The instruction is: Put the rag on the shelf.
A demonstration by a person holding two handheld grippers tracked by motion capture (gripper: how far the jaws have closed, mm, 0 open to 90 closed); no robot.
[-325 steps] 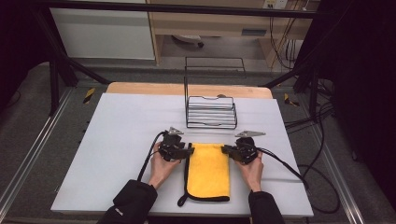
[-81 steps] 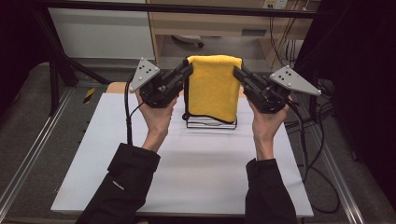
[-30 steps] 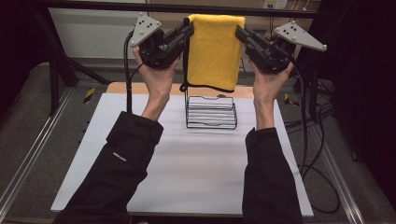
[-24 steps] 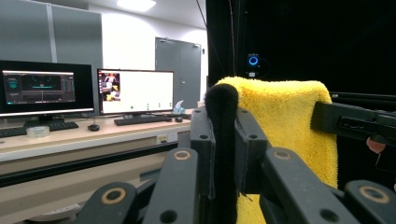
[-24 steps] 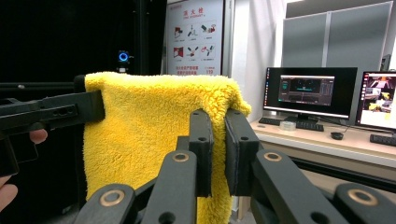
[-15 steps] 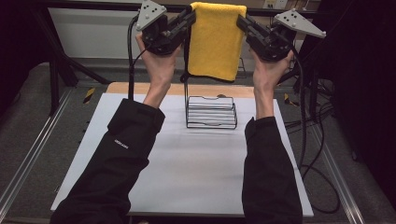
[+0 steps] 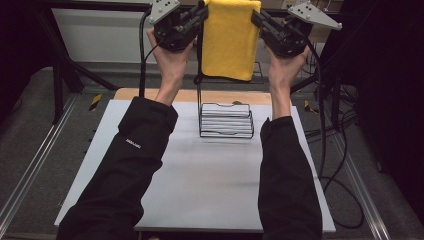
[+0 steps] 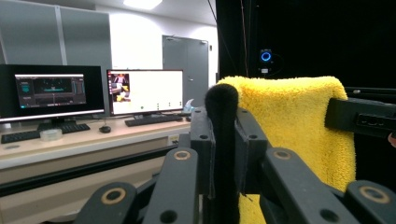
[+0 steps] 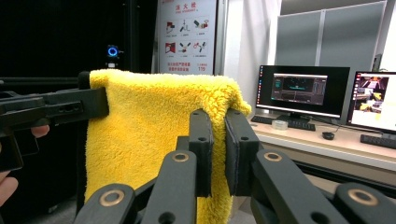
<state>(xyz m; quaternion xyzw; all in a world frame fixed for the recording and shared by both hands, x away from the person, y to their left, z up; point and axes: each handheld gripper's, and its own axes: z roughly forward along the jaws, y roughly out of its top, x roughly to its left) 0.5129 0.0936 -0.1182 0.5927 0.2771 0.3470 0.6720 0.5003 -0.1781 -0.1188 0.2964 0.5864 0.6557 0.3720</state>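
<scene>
One yellow towel (image 7: 230, 40) held high above one wire rack (image 7: 226, 120), well clear of it. Two tools: left tool (image 7: 200, 14) clamped on towel's left top corner along its black edging, right tool (image 7: 256, 17) clamped on right top corner. Towel hangs flat between them. Rack stands on desk (image 7: 200, 185), near far edge. Two monitors (image 8: 95, 91) behind.

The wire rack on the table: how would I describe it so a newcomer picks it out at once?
Start at the grey table and look to its far edge, between the person's two sleeves. There stands the black wire rack, directly below the yellow towel held up by the left gripper and right gripper. It is the only thing standing on the table.
</scene>
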